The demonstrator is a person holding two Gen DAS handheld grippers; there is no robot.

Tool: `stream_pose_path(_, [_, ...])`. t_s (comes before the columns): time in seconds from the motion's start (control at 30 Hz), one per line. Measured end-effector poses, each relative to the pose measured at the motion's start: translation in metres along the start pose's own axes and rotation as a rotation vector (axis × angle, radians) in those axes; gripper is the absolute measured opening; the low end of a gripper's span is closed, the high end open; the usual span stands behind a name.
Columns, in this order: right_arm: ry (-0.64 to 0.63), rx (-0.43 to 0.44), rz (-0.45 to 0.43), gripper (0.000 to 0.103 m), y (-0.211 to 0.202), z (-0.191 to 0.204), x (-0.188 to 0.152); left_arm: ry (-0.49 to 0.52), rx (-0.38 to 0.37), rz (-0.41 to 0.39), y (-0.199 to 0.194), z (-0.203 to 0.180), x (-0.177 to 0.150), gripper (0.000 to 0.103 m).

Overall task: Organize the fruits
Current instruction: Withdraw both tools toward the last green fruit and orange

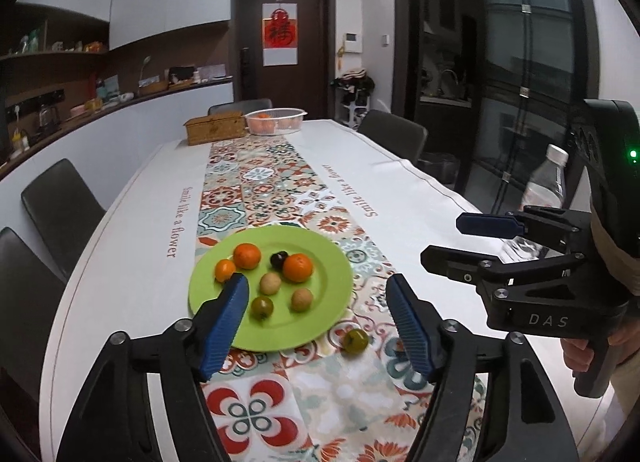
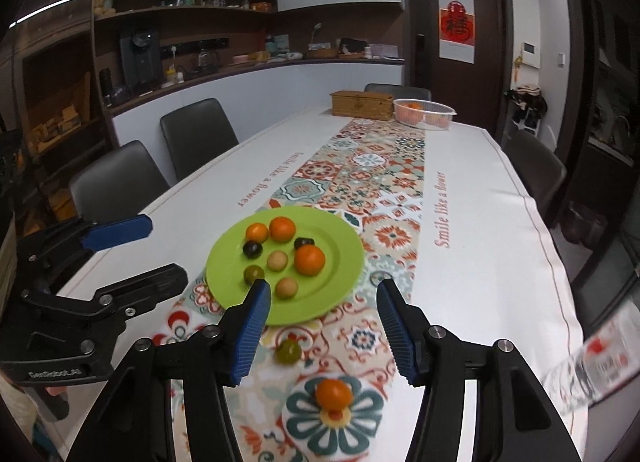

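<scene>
We have most of the fruit gathered on the green plate (image 2: 344,282), which sits on the patterned runner (image 1: 272,189) in the middle of the table (image 1: 420,189), presumably so everything ends up in one spot within easy reach of both hands. On the plate we can make out oranges, pale brown fruits, a green one and dark ones, lying apart from one another, not piled. Two pieces are not yet on it: a green fruit (image 2: 288,350) rests on the runner just beside the plate's near rim, and a small orange (image 2: 334,393) lies closer to us on the big flower print. Our right claw (image 2: 322,294) hangs over these two with its jaws apart and nothing between them, which seems to put it in line for one of them. Our left claw (image 1: 316,294) is likewise spread and empty above the plate's near edge. We judge the job nearly done, with only these two strays left.
</scene>
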State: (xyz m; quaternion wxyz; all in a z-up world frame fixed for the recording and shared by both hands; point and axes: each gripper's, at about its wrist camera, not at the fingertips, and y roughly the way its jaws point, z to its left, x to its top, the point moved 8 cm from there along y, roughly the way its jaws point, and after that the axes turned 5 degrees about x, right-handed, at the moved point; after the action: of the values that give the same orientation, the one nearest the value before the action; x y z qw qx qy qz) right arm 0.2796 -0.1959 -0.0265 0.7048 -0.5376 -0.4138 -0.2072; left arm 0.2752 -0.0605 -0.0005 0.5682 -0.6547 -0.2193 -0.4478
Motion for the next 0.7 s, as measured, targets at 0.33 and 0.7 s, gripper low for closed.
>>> stream_pose_path(0.33, [-0.008,-0.076,0.007,0.063,-0.013,-0.003,-0.039,0.062,-0.065,-0.009,0.002,-0.021,-0.031,0.071])
stream_pose_path(0.7, [0.038,-0.084,0.11,0.063,0.01,-0.011,-0.08,0.136,-0.165,0.051,0.038,-0.035,-0.059,0.071])
